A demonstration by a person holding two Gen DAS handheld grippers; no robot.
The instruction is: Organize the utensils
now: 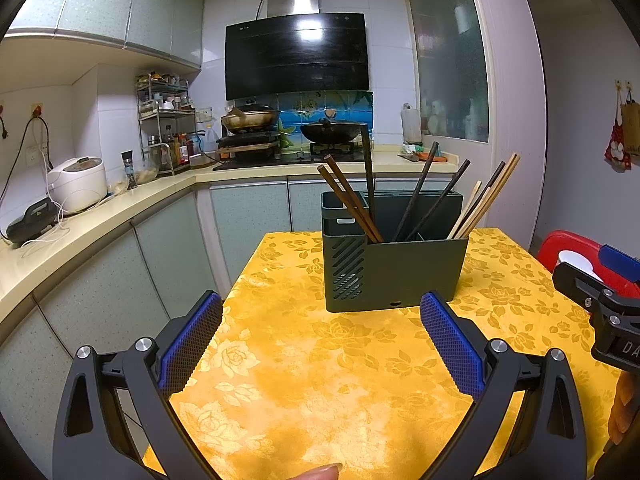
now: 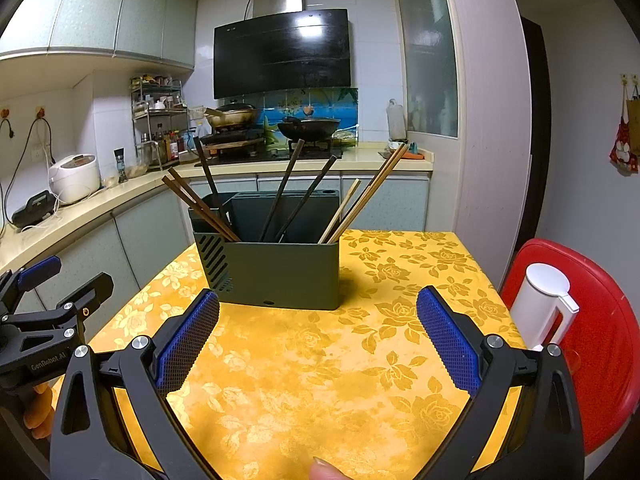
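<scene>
A dark green utensil holder [image 1: 394, 268] [image 2: 276, 272] stands upright on the yellow flowered tablecloth [image 1: 320, 360] [image 2: 320, 360]. Several chopsticks lean in it: brown ones [image 1: 348, 202] [image 2: 200, 208] at the left, black ones [image 1: 420, 188] [image 2: 288, 192] in the middle, pale wooden ones [image 1: 484, 200] [image 2: 364, 196] at the right. My left gripper [image 1: 321, 320] is open and empty, a little short of the holder. My right gripper [image 2: 318, 316] is open and empty, also short of the holder. Each gripper shows at the edge of the other's view.
A red plastic stool [image 2: 592, 340] with a white lidded cup [image 2: 540, 304] on it stands right of the table. A kitchen counter [image 1: 100, 216] with a rice cooker [image 1: 78, 184], spice rack and stove with woks runs along the left and back.
</scene>
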